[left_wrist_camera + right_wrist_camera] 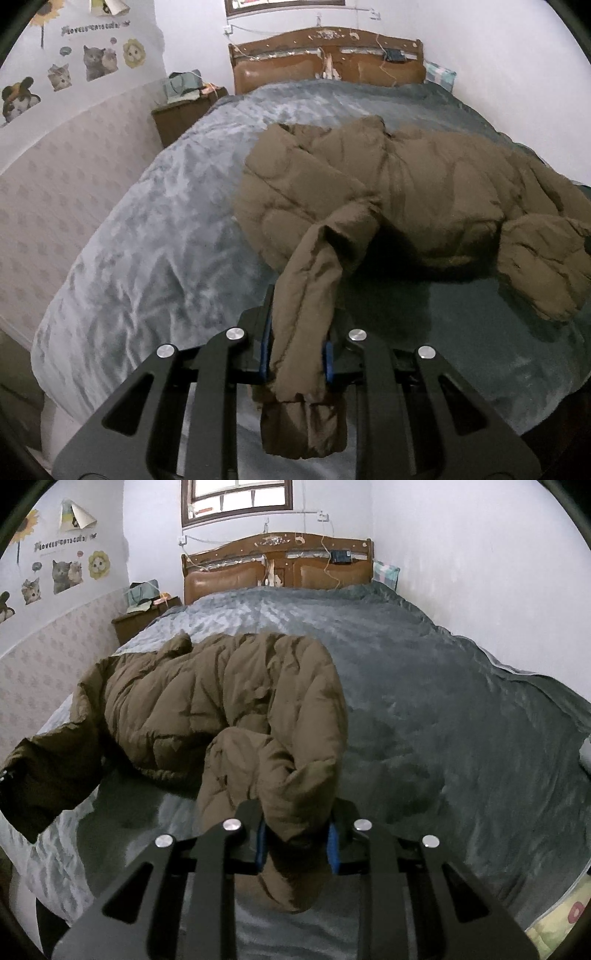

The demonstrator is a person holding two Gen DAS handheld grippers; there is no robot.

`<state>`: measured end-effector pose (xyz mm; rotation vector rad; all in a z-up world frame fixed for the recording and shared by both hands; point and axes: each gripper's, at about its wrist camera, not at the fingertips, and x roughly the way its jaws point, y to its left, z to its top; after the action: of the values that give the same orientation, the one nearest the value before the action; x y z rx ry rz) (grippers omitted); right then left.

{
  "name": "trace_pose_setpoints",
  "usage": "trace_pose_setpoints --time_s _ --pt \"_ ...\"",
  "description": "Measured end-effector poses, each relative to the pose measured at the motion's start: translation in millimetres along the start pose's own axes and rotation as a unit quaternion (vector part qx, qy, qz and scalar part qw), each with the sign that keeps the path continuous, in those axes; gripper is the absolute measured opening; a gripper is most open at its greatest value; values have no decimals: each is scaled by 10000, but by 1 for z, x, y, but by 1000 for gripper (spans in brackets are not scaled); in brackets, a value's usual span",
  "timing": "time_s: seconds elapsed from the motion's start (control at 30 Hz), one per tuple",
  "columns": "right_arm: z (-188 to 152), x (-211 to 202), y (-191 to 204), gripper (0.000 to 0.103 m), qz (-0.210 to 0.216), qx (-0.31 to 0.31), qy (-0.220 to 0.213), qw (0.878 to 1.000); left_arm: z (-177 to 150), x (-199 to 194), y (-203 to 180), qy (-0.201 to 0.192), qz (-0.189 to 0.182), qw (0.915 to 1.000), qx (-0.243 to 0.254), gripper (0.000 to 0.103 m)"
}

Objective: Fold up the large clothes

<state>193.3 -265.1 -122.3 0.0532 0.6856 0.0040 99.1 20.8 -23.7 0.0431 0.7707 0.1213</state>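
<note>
Left wrist view: the left gripper [297, 354] sits at the bottom centre of the frame, its blue-padded jaws clamped on a sleeve [306, 295] of the brown puffer jacket [388, 184]. The sleeve cuff hangs below the jaws. The jacket body lies rumpled across the centre and right of the frame on the grey blanket [147, 240] covering the bed. A wooden headboard [325, 55] stands at upper centre, a nightstand [181, 114] to its left, and cat stickers [96, 59] on the wall at upper left.

Right wrist view: the right gripper [297, 843] at bottom centre grips the jacket's other sleeve [280, 760], bunched fabric filling the gap between the pads. The jacket [207, 698] spreads toward the left of the frame, with the blanket [443, 701] bare to the right. A window [236, 498] shows at top centre.
</note>
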Motion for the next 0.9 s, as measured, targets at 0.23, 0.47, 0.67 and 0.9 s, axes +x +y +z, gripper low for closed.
trace_pose_setpoints --time_s 0.23,0.47,0.67,0.9 --pt "35 17 -43 24 -315 89 -158 9993 37 16 60 -258 663 9971 -279 19" --pt "87 40 -90 24 -761 -35 -313 9966 81 34 129 -453 1338 9889 -464 19" --pt "130 73 -124 24 -896 73 -174 9958 127 57 194 -418 2009 9764 -666 19" --pt "172 129 -134 24 -1429 7 -8 9897 169 105 257 -61 2614 9597 -1030 19"
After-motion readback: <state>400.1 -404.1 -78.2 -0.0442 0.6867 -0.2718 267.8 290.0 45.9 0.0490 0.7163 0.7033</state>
